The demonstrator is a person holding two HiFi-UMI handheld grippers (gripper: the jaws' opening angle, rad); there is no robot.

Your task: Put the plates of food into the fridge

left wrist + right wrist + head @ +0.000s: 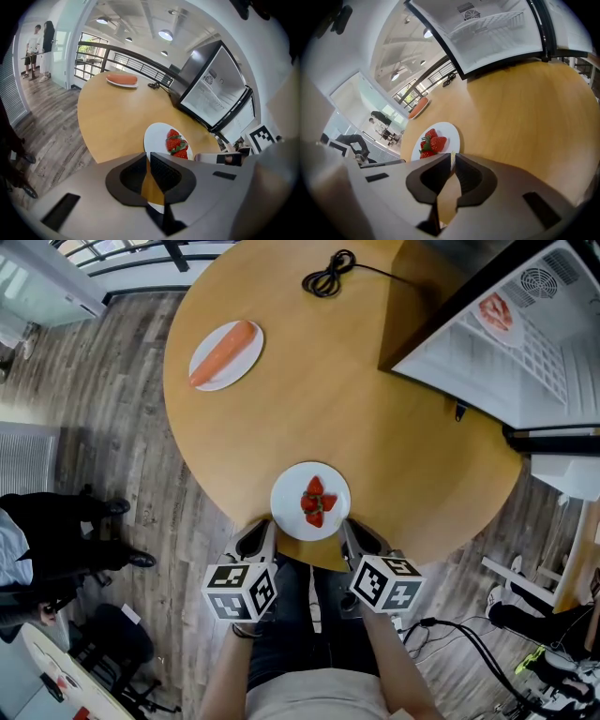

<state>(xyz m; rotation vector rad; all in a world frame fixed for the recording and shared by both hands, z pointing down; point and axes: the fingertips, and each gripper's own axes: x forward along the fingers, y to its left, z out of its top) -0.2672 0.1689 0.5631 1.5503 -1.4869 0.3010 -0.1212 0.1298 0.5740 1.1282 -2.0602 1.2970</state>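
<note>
White round plate (292,514) of red strawberries (315,502), set between two nearly closed grippers.
It sits at the round wooden table's (375,409) near edge. The left gripper (271,529) and right gripper (347,527) flank it, jaws drawn to thin slits with nothing seen between them. Whether their tips touch the rim is hard to make out.

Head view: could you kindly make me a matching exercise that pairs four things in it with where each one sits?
Things:
1. strawberry plate
2. plate of orange food
3. coiled black cable
4. plate of red food

Places:
A. inside the open fridge
B. far edge of the table, near the middle
C. near edge of the table, closest to the person
D. far left of the table

Pairs: 1-C, 2-D, 3-B, 4-A
</note>
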